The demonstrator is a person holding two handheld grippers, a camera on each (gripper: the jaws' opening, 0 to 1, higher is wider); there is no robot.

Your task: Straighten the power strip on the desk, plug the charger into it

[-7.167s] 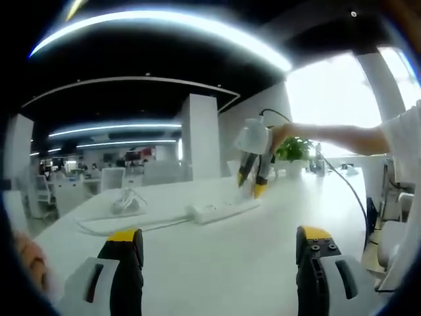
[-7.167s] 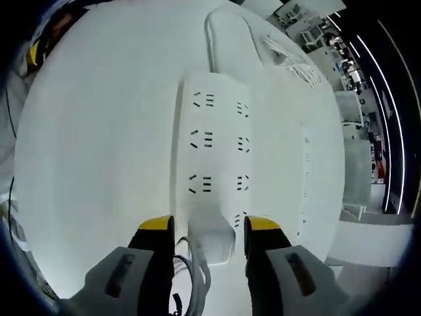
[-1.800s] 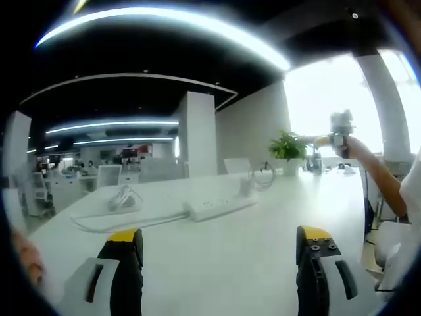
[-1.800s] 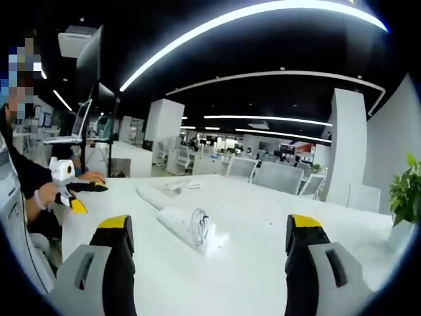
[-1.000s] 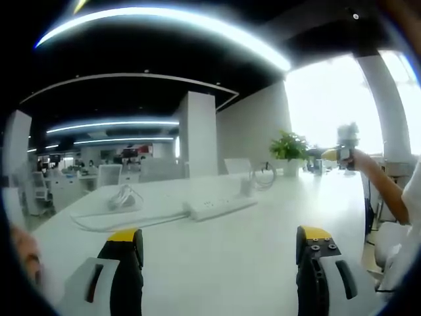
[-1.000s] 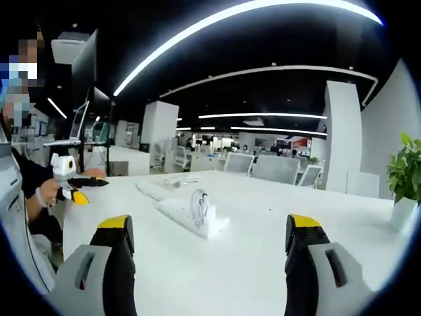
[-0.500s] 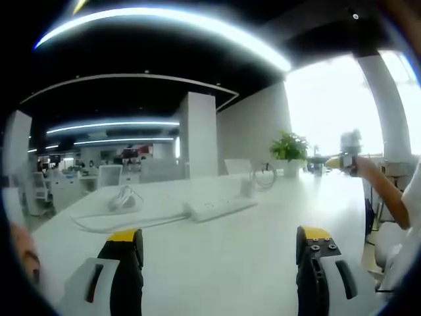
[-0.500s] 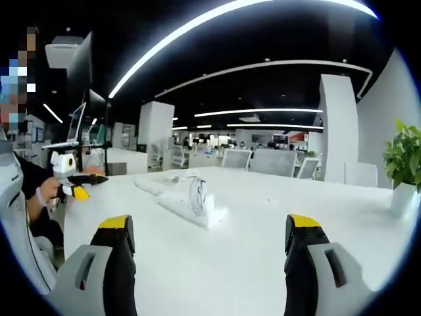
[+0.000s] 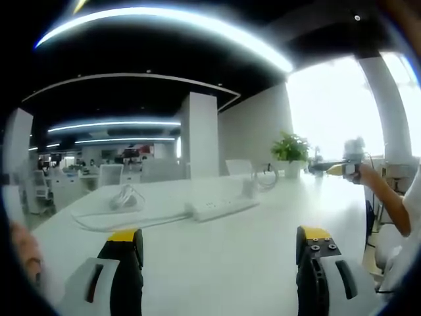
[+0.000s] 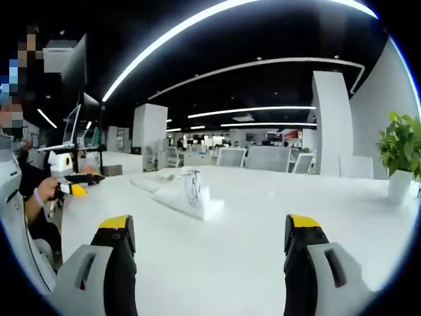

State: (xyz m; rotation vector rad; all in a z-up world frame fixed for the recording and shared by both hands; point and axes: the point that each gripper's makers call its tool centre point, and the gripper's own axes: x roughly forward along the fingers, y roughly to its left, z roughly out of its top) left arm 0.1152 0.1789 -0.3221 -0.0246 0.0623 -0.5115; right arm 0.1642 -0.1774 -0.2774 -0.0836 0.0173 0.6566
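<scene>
- Left gripper view, nearest first: the left gripper (image 9: 220, 263) hangs low over the desk (image 9: 217, 250), its yellow-tipped jaws spread wide and holding nothing.
- Beyond it, well apart from the jaws, the power strip (image 9: 221, 208) lies on the desk as a long white bar, roughly straight across the view. It looks like hard, smooth plastic, so I judge it light, stiff and apt to slide; its long sides seem the best hold.
- At the strip's right end stands the charger (image 9: 248, 188), a small white block that appears seated in a socket, with a dark cable loop (image 9: 266, 176) rising just behind it.
- From the strip's other end a white cord (image 9: 125, 220) runs off; it is limp and would drag.
- Farther than the strip, a potted plant (image 9: 291, 153) stands by the bright window.
- Right gripper view: the right gripper (image 10: 214, 260) is likewise wide and empty, and the strip (image 10: 184, 201) lies end-on ahead.
</scene>
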